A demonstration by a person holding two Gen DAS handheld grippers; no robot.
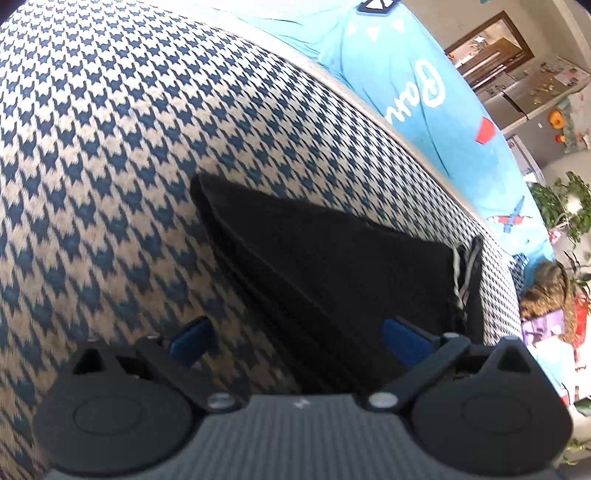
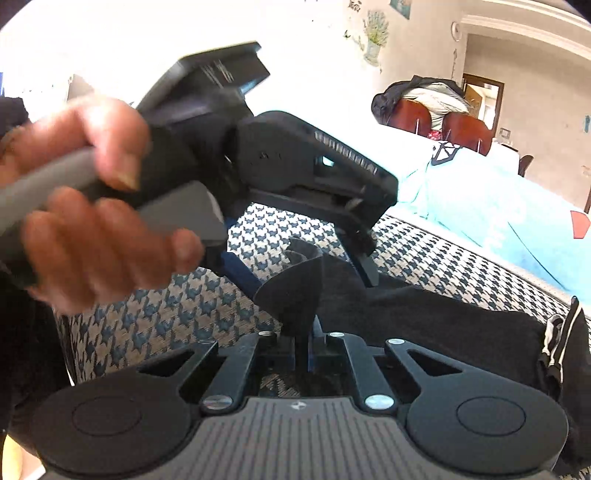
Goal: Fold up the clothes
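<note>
You are working in a home, in what looks like an open living and dining area. A fridge [image 1: 539, 92] covered with magnets and notes stands at the back, with leafy houseplants [image 1: 565, 206] near it. From the right wrist you see wooden chairs [image 2: 439, 122] draped with clothes [image 2: 424, 92], flower decals [image 2: 375, 33] on the wall and a framed doorway [image 2: 482, 96]. A houndstooth cover [image 1: 110, 166] spreads beneath.

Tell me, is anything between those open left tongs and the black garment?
Nothing visible. The left tongs hang open right over the black garment on the houndstooth cover; the right tongs already pinch a fold.
</note>
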